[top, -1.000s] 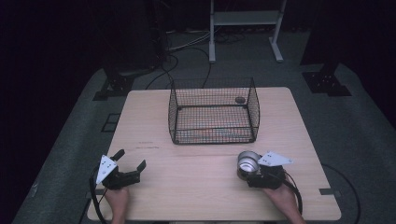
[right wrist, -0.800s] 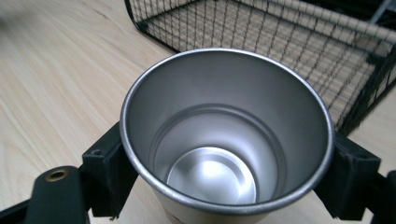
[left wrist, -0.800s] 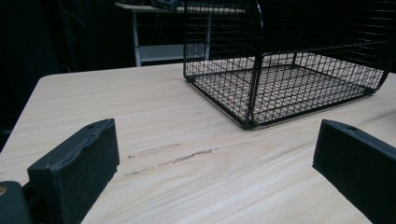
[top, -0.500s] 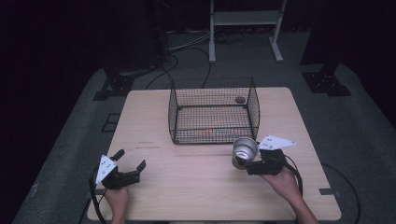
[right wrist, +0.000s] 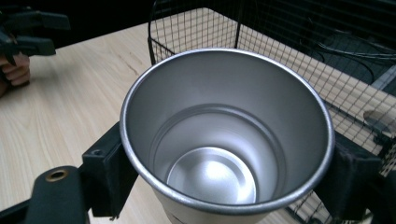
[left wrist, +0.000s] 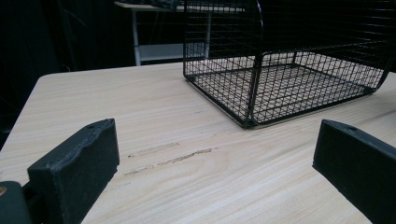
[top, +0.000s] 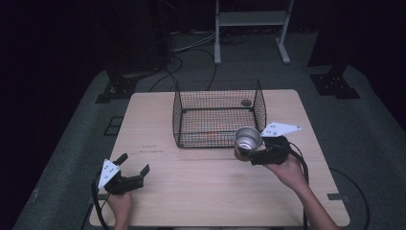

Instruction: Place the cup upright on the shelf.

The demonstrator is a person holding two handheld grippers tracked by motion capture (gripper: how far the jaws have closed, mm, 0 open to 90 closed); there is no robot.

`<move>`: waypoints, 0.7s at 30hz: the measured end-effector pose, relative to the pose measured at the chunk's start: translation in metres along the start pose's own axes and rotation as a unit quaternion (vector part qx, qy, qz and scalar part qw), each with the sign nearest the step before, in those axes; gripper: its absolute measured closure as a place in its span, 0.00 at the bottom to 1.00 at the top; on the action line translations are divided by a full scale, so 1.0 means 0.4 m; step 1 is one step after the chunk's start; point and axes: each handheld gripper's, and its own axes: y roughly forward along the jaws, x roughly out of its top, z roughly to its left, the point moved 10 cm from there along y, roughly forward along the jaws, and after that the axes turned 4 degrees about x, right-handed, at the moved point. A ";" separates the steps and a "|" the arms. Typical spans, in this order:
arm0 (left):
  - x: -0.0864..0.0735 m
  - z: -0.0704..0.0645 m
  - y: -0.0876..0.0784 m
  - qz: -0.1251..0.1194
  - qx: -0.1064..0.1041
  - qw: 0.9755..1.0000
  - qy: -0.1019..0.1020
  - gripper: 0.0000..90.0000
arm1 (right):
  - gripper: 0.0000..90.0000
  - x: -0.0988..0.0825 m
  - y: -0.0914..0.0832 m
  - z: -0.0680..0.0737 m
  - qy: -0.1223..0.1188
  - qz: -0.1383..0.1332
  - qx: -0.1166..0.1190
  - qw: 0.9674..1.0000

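Small dark object (top: 246, 102) in basket (top: 178, 115), unidentifiable

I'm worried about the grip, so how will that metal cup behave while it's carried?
The metal cup looks thin-walled and empty, so probably light. Its smooth, shiny, tapering sides could slip between the right gripper jaws. It seems rigid, unlikely to crush.

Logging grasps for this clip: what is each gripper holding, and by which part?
The right gripper clamps a metal cup by its outer wall just below the rim, one jaw on each side. The left gripper holds nothing; its jaws stand open above the table.
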 end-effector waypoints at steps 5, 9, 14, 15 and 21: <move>0.000 -0.001 0.001 0.000 -0.001 1.000 0.001 0.00 | 0.20 0.055 0.010 -0.013 -0.008 -0.001 0.003 1.000; 0.000 -0.001 0.001 -0.001 -0.001 1.000 0.000 0.00 | 0.20 0.094 0.025 -0.030 -0.007 -0.001 0.008 1.000; 0.000 -0.001 0.001 0.000 -0.001 1.000 -0.001 0.00 | 0.20 0.132 0.041 -0.049 -0.014 0.001 0.007 1.000; 0.000 -0.001 0.001 0.000 -0.001 1.000 -0.001 0.00 | 0.20 0.139 0.044 -0.054 -0.014 0.001 0.006 1.000; -0.001 0.000 0.001 0.002 0.000 1.000 0.001 0.00 | 0.20 0.184 0.063 -0.083 -0.015 -0.002 0.001 1.000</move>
